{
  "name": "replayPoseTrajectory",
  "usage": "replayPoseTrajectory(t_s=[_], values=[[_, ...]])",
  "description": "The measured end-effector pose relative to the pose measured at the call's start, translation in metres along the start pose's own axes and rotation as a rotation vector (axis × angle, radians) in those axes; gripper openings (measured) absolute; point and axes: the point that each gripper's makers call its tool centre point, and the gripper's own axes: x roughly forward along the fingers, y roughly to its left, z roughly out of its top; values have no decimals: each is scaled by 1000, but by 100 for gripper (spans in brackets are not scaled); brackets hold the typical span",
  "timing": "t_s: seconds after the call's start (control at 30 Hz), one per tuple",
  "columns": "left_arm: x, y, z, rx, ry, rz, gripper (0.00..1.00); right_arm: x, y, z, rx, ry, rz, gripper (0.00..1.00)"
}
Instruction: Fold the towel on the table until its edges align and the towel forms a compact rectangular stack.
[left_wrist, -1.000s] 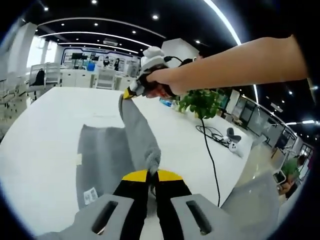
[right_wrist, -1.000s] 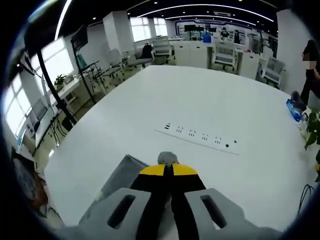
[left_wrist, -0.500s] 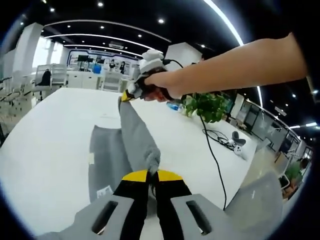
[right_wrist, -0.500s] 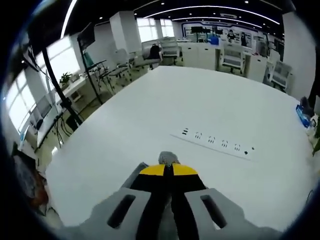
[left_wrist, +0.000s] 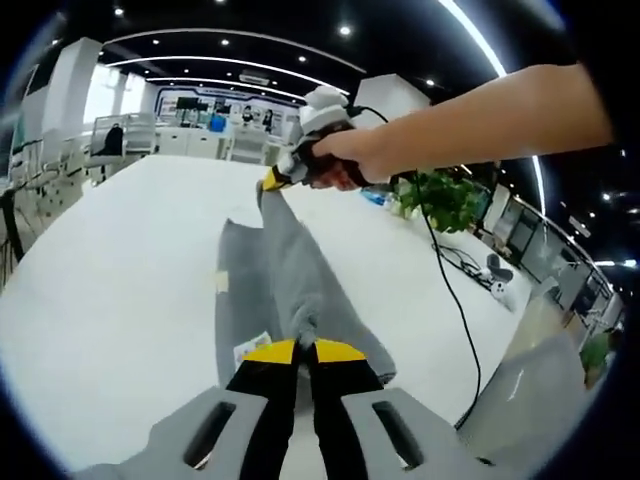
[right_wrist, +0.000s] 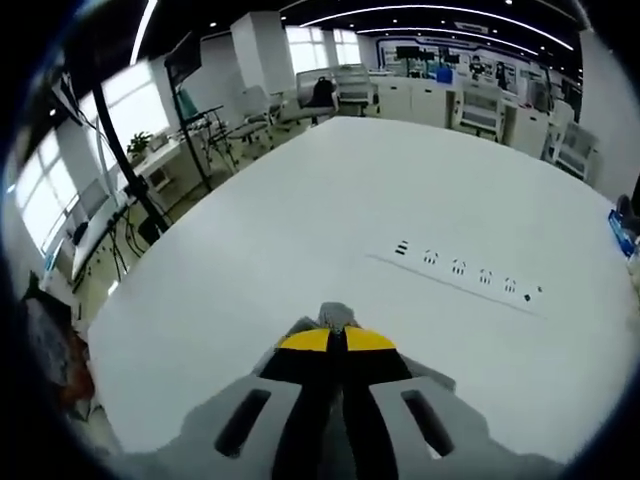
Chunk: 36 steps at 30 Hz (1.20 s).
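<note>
Broad white surface (left_wrist: 110, 260), round-edged. A grey towel (left_wrist: 245, 290) lies partly on it, along with a black cable (left_wrist: 450, 300). A recessed socket strip (right_wrist: 465, 272) sits flush in the surface.

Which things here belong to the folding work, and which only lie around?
For the job: grey towel; left tongs and right tongs, each shut on a towel corner; white table.
Lying about: potted plant; black cable; socket strip.

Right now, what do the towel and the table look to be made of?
Towel: soft grey woven or knit cloth, matte; it drapes and creases between the left claw and right claw, with a sewn tag. Table: smooth white hard top, likely laminate, slightly glossy; exact material unclear.
</note>
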Motion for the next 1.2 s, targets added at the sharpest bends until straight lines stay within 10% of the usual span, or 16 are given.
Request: replayPoseTrajectory(t_s=[0.7,1.2], values=[[9,33,-55,41,112,51,5,38,13,-6,-23,0,37,2],[7,47,-63,57,156,73,5,28,15,5,-23,-67,84,9]])
